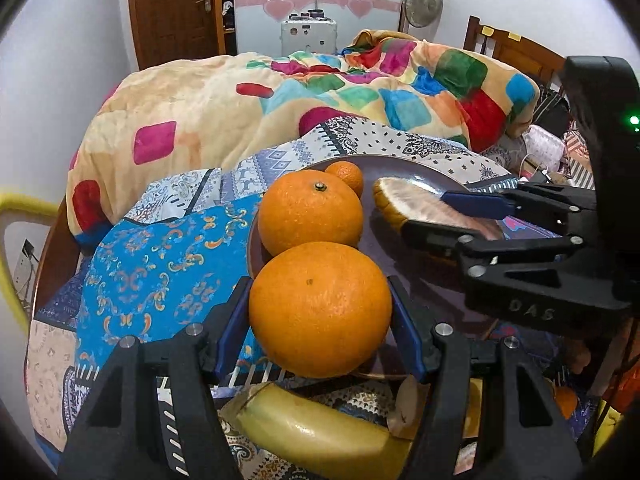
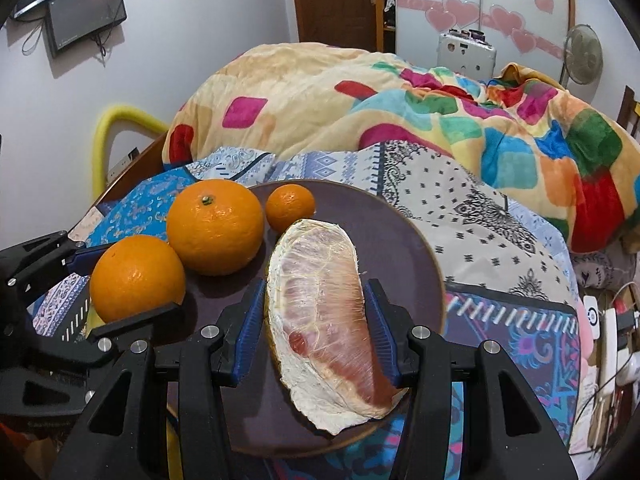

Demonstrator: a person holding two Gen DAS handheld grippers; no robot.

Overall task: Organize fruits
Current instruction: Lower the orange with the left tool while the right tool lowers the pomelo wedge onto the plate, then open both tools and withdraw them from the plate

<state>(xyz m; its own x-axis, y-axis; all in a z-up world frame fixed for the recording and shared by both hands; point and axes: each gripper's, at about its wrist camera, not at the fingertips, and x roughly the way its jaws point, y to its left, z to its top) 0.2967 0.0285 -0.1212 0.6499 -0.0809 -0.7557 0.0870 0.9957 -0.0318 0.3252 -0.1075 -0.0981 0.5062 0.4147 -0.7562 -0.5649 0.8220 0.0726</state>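
The right tool [image 2: 316,332] holds a pomelo wedge [image 2: 326,320] between its blue pads, wrapped in clear film. The wedge's long side runs straight away from the tool, along its fingers, and it sits low over the near half of the dark purple plate [image 2: 404,248]. So the way to the plate is down, with bare plate under it.

The left tool [image 1: 320,316] grips a big orange [image 1: 320,308] at the plate's near left rim. It is just beside the right tool, so the two could bump.

A second orange [image 2: 215,226] and a small mandarin [image 2: 291,207] already sit at the far side of the plate, clear of the wedge.

A banana [image 1: 320,432] lies on the patterned bed sheet [image 1: 160,248], below the left tool. A bright blanket [image 2: 400,112] is heaped behind.
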